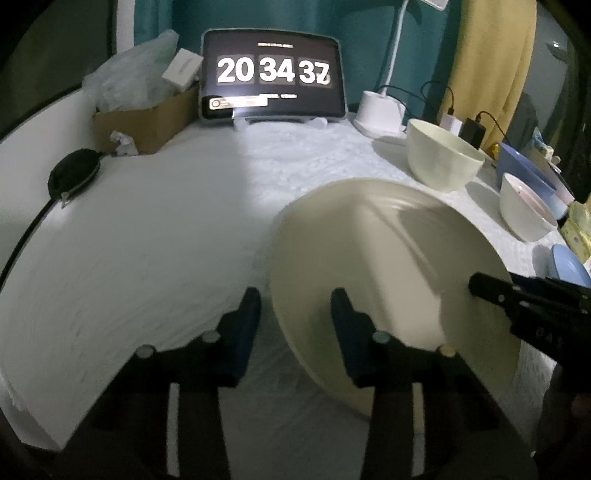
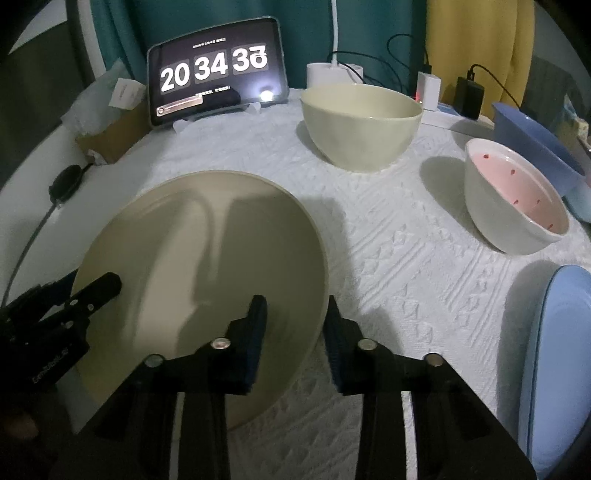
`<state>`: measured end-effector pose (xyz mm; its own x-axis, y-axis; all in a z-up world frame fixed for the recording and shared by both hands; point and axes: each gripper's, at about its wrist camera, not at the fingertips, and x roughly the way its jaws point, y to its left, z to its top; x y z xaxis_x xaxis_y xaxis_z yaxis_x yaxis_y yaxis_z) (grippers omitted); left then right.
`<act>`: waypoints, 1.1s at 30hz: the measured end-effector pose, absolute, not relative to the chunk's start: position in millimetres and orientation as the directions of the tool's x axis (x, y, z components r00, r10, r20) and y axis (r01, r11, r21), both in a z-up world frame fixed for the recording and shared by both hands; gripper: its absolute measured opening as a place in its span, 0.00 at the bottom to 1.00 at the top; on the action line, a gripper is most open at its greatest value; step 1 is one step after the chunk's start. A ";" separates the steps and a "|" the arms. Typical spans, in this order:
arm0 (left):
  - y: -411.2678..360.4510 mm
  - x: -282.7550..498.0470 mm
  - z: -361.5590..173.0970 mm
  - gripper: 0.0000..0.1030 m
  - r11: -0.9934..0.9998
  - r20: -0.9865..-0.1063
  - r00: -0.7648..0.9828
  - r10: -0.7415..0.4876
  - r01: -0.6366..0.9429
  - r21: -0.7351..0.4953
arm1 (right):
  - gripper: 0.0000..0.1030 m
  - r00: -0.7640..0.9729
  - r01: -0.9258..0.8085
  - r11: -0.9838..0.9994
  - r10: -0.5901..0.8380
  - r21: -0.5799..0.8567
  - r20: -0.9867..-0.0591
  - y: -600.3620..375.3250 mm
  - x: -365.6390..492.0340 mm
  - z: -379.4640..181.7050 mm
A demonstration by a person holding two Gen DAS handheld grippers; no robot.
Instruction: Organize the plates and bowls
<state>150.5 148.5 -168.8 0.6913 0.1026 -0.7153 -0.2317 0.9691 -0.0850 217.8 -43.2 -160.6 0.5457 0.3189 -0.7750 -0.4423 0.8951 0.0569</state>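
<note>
left wrist view: the left gripper [image 1: 295, 314] is straddling the near-left rim of the cream plate [image 1: 388, 266], one finger outside over the cloth, the other over the plate's inside face. the jaws are standing part open and i cannot see the pads pressing on the rim, so i am reading it as not yet gripped. the plate is looking tilted, blurred at its edge, lying on the white textured cloth [image 1: 166, 240]. the right gripper [image 1: 476, 286] is reaching in from the right over the plate's far side. to do this well, i judge both sets of jaws should be closing squarely on the rim before any lift, keeping the plate level.

right wrist view: the right gripper [image 2: 295, 314] is bracketing the plate's [image 2: 184, 258] right rim, gap still showing, no firm hold evident. the large cream bowl [image 2: 362, 125], the pink-lined bowl [image 2: 517, 199] and the blue plate [image 2: 561, 350] are waiting apart on the cloth. the room is dim; a tablet clock [image 2: 214, 74] is glowing in front of a teal curtain [image 2: 303, 29].
</note>
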 end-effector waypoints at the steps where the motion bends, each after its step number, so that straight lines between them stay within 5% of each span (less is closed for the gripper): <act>1: 147.7 150.7 -168.6 0.36 0.971 -0.715 0.693 0.097 -0.225 -0.086 | 0.29 0.545 -0.442 0.895 0.322 0.061 -0.774 -43.8 217.9 -160.8; 33: 90.1 137.9 -141.9 0.34 0.988 -0.666 0.745 0.024 -0.119 -0.098 | 0.24 0.635 -0.374 0.925 0.308 0.067 -0.708 -105.1 193.5 -134.6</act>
